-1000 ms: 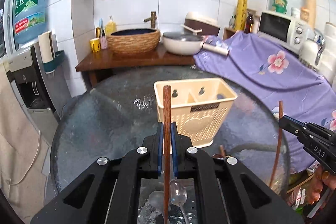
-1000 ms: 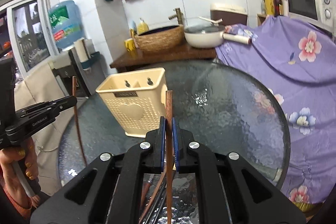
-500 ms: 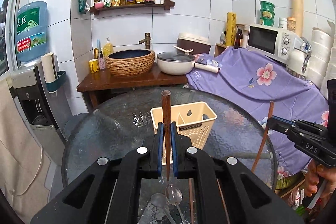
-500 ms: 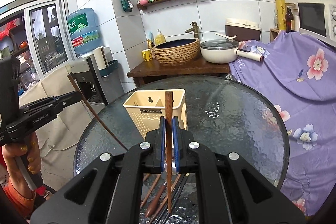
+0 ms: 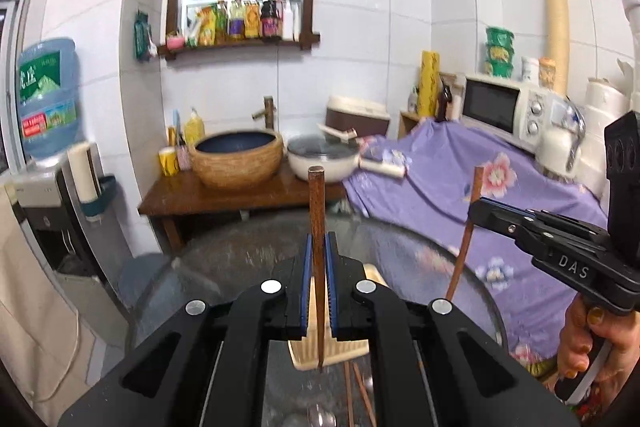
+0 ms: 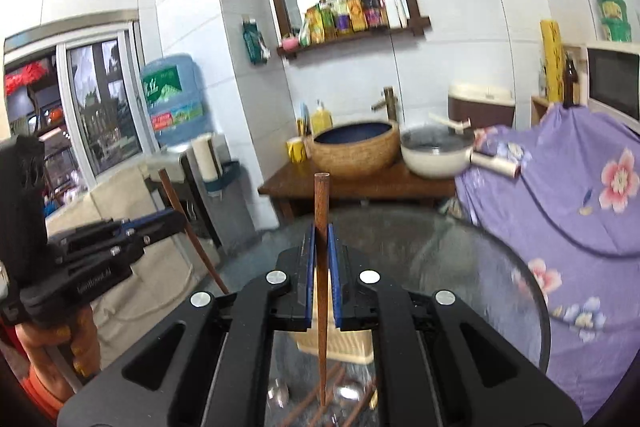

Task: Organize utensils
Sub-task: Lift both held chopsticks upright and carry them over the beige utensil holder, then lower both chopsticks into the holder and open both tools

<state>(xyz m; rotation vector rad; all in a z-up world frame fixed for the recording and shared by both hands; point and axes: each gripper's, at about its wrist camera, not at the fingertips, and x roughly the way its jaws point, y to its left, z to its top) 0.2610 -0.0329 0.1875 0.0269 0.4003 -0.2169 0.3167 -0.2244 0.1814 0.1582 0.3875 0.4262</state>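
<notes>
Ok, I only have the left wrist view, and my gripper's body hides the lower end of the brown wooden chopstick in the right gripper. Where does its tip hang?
Observer: In the right wrist view the right gripper is shut on that brown wooden chopstick. Its tip hangs in front of the cream plastic basket, above loose utensils on the round glass table.
Operator: Is my own chopstick plumb?
Observer: No. Seen from the side, the left gripper holds its chopstick slanted, with the lower end nearer the table.
Operator: How many spoons are out there?
Observer: Two metal spoons lie on the glass among several brown chopsticks.
</notes>
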